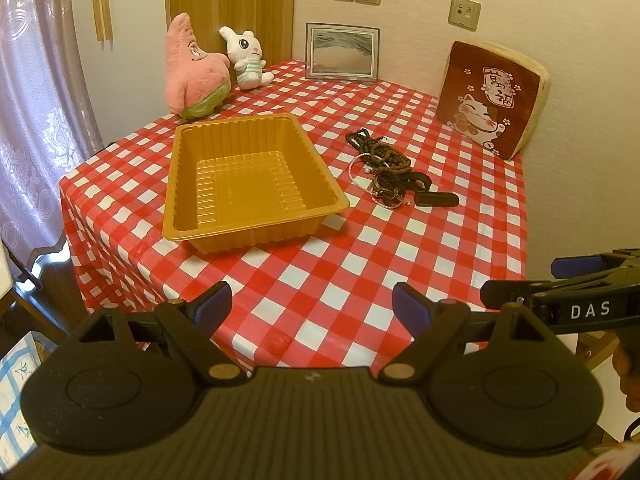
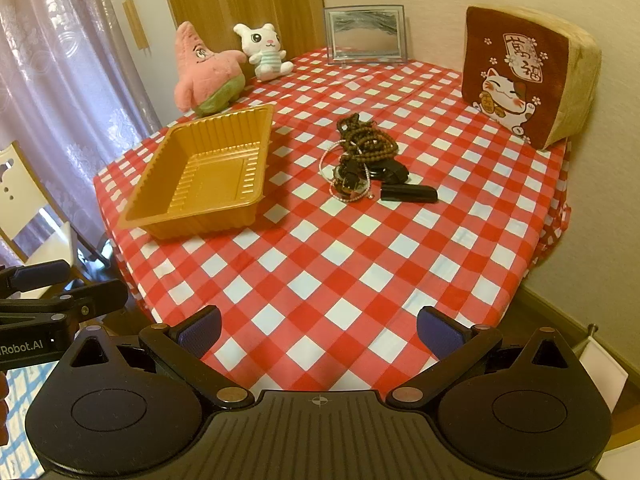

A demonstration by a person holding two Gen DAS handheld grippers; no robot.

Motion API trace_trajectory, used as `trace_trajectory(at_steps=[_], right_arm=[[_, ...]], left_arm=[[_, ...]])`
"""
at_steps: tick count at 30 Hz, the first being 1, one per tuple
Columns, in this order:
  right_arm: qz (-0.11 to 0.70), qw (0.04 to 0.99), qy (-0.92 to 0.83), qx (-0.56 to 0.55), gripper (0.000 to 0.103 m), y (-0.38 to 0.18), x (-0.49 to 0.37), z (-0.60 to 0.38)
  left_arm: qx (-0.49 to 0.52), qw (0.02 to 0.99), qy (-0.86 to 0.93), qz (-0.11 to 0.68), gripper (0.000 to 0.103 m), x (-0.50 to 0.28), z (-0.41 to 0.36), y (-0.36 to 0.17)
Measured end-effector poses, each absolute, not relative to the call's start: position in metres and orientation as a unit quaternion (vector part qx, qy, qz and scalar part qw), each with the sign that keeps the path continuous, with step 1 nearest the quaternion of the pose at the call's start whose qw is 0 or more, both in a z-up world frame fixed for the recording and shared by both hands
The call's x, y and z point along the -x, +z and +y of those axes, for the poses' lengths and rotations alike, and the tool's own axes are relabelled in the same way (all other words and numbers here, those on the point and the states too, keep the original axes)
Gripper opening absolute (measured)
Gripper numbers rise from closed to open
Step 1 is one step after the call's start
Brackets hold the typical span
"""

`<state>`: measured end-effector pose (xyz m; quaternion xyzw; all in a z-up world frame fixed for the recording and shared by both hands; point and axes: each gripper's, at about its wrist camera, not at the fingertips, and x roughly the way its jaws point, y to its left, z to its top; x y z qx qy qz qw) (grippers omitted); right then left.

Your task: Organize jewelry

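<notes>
left wrist view: left gripper [image 1: 312, 306] spread wide, holding nothing, hovering over the near edge of the checkered tablecloth [image 1: 320, 264]. right gripper [image 2: 319, 326] likewise spread and empty, also short of the work.

jewelry pile [image 1: 384, 164] sits mid-table, just beside the right side of the amber plastic tray [image 1: 248, 184], not touching it. tray has nothing in it. pile is a tangle: brown bead strands [image 2: 372, 142], a thin pale bracelet [image 2: 326, 158], some ring-like bits i can't resolve, plus a black clip [image 2: 408, 193] on its right side.

risks, my read:
- strands look interlocked, so pinching one probably drags the rest and scatters pieces across the cloth.
- thin bracelet lies flat on the cloth; fingers may pinch fabric and shift everything.
- tray looks light, a snagged strand over its rim could slide or tip it.
- patrick plush [image 1: 192, 68] and bunny plush [image 1: 246, 58] stand behind the tray, well apart from the pile.
</notes>
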<state>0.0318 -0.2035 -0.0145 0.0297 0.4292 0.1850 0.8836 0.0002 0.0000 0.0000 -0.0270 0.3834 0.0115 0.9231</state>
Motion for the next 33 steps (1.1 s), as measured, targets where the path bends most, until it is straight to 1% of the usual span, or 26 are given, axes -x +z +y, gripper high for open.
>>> trace_trajectory(at_steps=[33], right_arm=[[0.429,0.884,0.184,-0.028,0.103,-0.0133,-0.0364,-0.2026]], left_arm=[[0.028,0.923,0.011,0.383,0.086,-0.0002,-0.0001,0.0]])
